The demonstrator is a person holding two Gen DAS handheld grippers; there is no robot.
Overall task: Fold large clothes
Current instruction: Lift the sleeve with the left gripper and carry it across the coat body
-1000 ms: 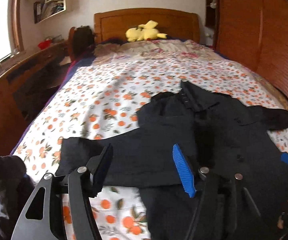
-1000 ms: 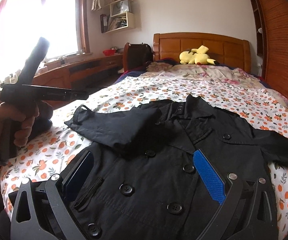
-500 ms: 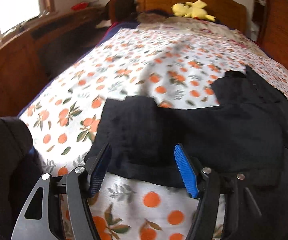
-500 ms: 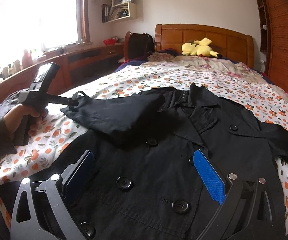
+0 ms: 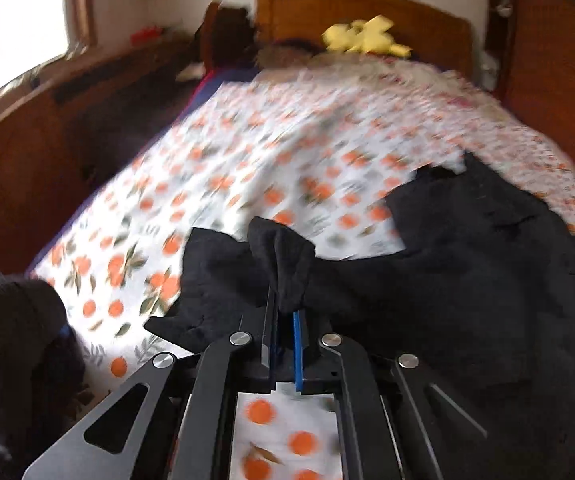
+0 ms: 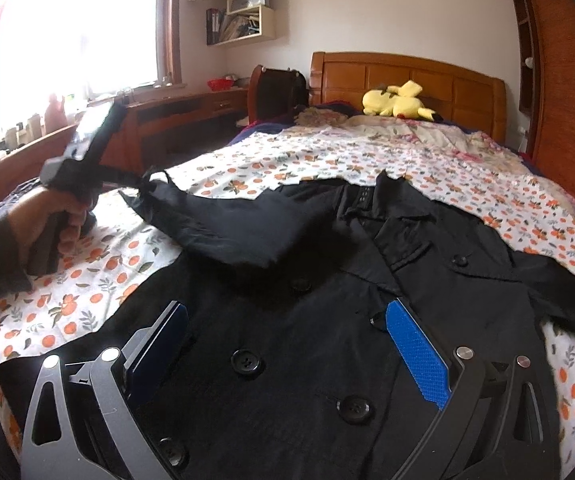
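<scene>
So left gripper (image 5: 283, 320) is clamped on the sleeve (image 5: 283, 264), centre frame in its view. Only the right view shows the coat (image 6: 307, 340) buttons, lower centre; right gripper (image 6: 287, 344) is spread wide above it.

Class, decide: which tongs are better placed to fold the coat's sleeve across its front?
Left. The left tongs already pinch the black buttoned coat's sleeve cuff; the right tongs hover open over the coat front.
</scene>
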